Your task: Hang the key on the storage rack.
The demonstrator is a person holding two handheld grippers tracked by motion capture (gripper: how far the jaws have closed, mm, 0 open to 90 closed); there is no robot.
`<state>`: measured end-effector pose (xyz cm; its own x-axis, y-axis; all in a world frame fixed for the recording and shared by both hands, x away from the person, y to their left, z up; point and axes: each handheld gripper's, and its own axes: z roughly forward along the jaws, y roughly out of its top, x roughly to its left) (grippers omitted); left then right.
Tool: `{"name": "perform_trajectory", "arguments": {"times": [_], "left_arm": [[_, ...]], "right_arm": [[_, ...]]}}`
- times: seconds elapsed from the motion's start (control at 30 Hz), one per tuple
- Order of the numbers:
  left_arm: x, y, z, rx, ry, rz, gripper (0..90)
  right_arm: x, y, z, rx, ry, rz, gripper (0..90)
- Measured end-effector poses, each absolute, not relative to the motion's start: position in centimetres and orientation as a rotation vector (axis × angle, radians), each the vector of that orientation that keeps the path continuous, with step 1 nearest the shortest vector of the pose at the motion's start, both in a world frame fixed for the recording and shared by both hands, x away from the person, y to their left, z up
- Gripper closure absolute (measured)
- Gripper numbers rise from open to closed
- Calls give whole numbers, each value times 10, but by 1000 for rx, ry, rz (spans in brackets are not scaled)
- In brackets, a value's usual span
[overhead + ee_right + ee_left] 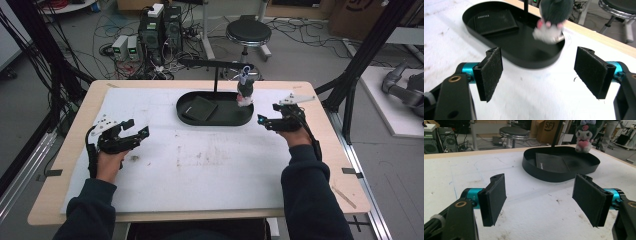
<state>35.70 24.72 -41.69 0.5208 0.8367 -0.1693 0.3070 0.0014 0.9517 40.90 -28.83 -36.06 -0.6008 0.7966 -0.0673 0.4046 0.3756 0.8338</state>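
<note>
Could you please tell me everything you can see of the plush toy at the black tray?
The plush toy is a small soft doll with a dark, fuzzy head, a pale face and body, and a pink heart at its chest. It sits upright at the right end of the oval black tray, seemingly hanging beneath the stand's arm; its attachment is unclear. A blue-white tuft tops it in the high view. Neither gripper touches it, and the wallet lies apart from it.
</note>
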Motion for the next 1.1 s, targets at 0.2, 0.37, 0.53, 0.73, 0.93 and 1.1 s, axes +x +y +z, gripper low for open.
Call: {"name": "perform_trajectory", "arguments": {"times": [0.2,0.37,0.53,0.73,0.93,1.1], "left_arm": [[356,246,-416,1578,1008,560,267],[355,246,-416,1583,1005,561,267],[354,244,-415,1583,996,565,266],[352,243,-415,1594,989,569,267],[353,243,-415,1599,990,569,267],[353,243,-416,1601,991,570,266]], "right_arm": [[376,-300,-380,1047,2127,1129,219],[357,-307,-391,1064,2085,1137,215],[346,-310,-398,1074,2067,1130,213],[343,-313,-397,1069,2055,1104,212],[344,-313,-400,1066,2065,1086,212],[344,-313,-402,1062,2071,1067,213]]}}
